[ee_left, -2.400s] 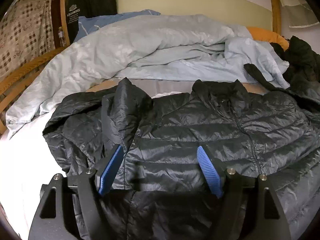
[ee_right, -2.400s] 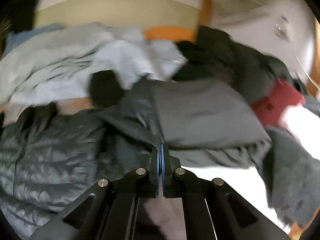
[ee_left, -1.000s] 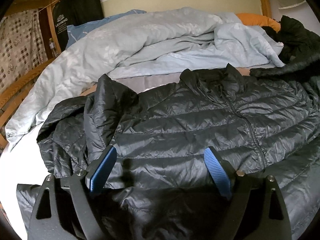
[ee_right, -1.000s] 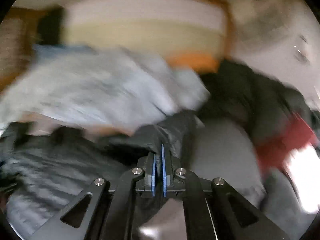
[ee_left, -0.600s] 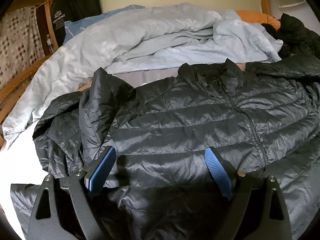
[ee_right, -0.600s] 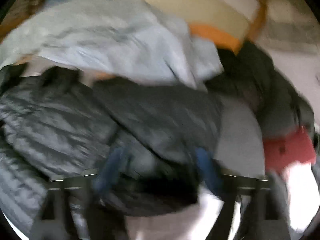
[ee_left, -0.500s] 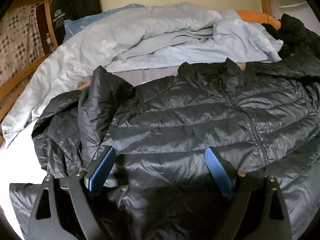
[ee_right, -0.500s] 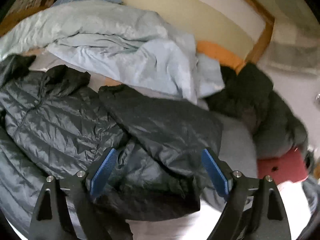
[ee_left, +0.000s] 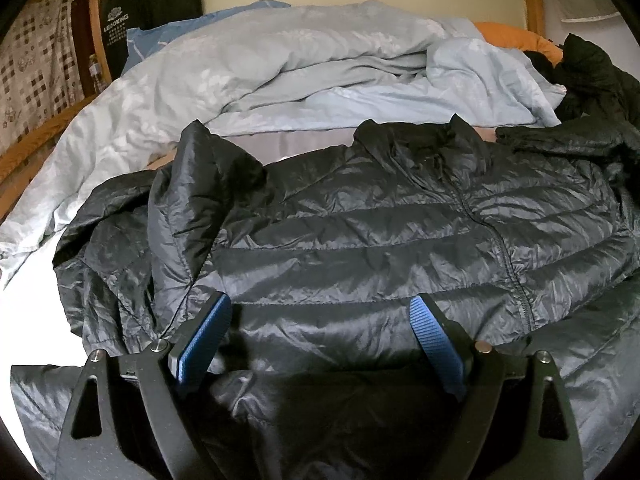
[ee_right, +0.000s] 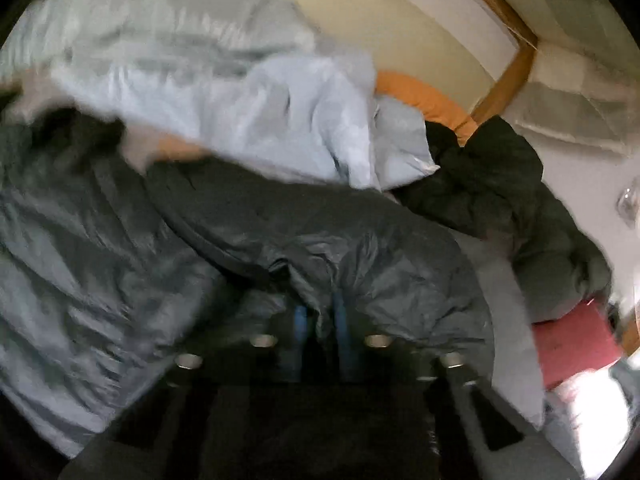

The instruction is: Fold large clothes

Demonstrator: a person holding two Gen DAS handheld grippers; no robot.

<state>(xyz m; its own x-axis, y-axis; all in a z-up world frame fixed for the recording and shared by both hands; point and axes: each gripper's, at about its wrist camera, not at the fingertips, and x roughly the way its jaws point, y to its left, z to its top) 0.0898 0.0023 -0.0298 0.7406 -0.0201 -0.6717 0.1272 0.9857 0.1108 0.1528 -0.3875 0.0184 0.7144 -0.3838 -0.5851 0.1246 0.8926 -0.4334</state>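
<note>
Right tool point(ee_right: 318, 326), spread wide half a second ago, now clenches the jacket point(ee_left: 380, 240) sleeve point(ee_right: 340, 248) right of the collar point(ee_left: 420, 136), ready to fold inward; left tool point(ee_left: 320, 334) hovers released.

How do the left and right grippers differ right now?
The left gripper is wide open, hovering over the puffer jacket front and holding nothing; the right gripper has its fingers close together, pinching a fold of jacket sleeve. The left view is sharp, the right blurred. Both have blue pads.
</note>
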